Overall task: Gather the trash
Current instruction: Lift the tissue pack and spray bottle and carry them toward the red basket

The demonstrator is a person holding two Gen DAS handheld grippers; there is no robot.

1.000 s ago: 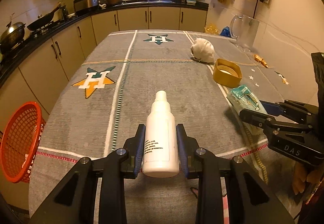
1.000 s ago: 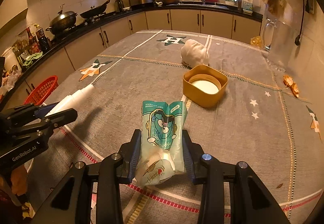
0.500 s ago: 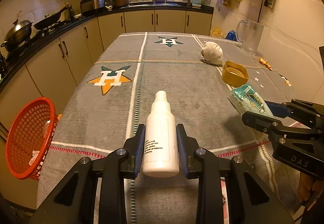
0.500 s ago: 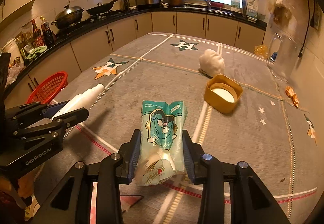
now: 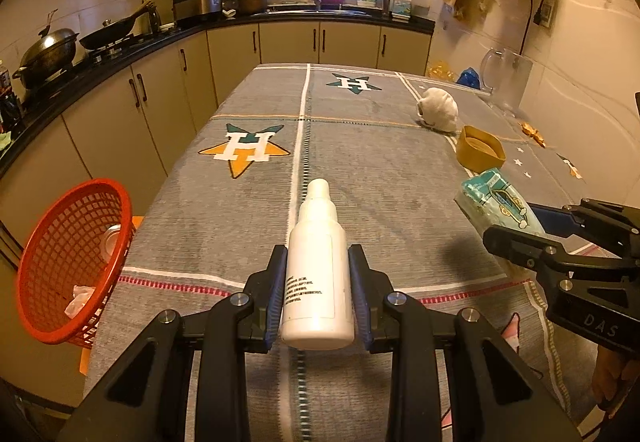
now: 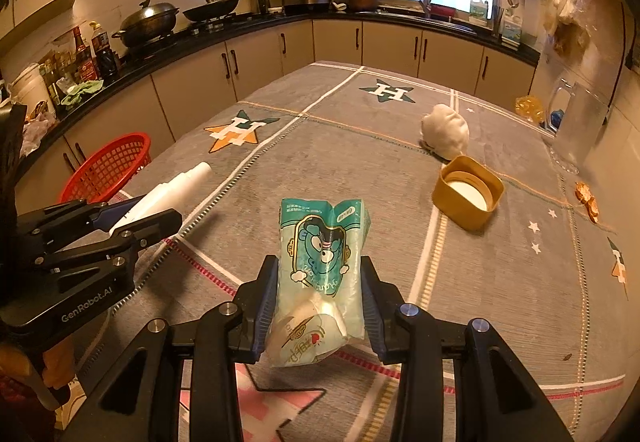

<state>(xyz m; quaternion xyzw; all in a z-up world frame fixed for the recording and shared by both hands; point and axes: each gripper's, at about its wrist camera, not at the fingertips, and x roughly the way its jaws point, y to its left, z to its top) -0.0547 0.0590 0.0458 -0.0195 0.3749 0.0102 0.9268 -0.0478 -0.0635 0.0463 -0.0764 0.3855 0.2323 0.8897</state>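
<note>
My left gripper (image 5: 318, 266) is shut on a white plastic bottle (image 5: 318, 262), held above the near end of the table, nozzle pointing away. My right gripper (image 6: 320, 282) is shut on a teal snack wrapper (image 6: 320, 274) with a cartoon face, also held above the table. The wrapper shows in the left wrist view (image 5: 498, 202) and the bottle in the right wrist view (image 6: 168, 192). A red mesh basket (image 5: 68, 262) stands off the table's left edge, with some trash inside. A crumpled white paper ball (image 5: 438, 114) and a yellow lid (image 5: 480, 152) lie on the table's right side.
The table has a grey cloth with star prints (image 5: 248, 148). A clear pitcher (image 5: 506, 78) stands at the far right by the wall. Small orange scraps (image 6: 586, 196) lie near the right edge. Kitchen counters with pots (image 6: 148, 20) run along the left and back.
Both grippers have pulled back toward the near end of the table with their items still held. The red basket has come further into both views.
</note>
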